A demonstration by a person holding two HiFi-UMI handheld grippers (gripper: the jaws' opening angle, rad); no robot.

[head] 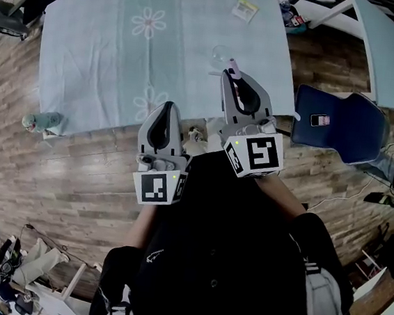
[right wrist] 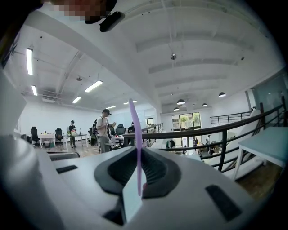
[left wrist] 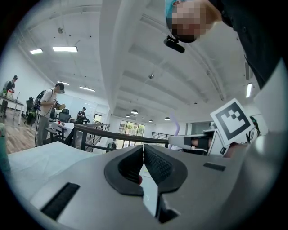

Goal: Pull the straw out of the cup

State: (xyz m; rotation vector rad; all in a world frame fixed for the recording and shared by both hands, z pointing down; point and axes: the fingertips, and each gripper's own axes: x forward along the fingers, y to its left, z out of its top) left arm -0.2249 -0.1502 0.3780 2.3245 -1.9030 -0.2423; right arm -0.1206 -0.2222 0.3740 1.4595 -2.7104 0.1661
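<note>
Nearest the person, the left tongs [left wrist: 143, 149] are closed on nothing, tips meeting, and hover above the near edge of the desk [head: 96, 52], which is spread with a pale blue cloth printed with flowers. They sit apart from the work and do nothing for it.

Just beyond, the right tongs [right wrist: 137, 150] are clamped on the thin pale purple plastic straw [right wrist: 134, 130]. It stands upright across the ribbed pads, its lower end showing free in the gap below them and most of its length rising above. No cup appears in the right gripper view, so I judge the straw already clear and the pull all but finished.

Farther on, the small clear plastic cup [head: 222, 53] stands on the right half of the desk, in from the near edge, with the straw's top just beside it in the head view.

To finish well:
- Hold the pinch firm but light; a thin tube like this probably flattens or kinks under a hard squeeze.
- Carry the straw away upright, since the grip is low and the long free end may swing or catch the cup's rim.
- Such a light cup may tip at a touch, so the idle left tongs could steady it.

Near the far right corner lies a small yellowish packet [head: 245, 9], well out of the way.
</note>
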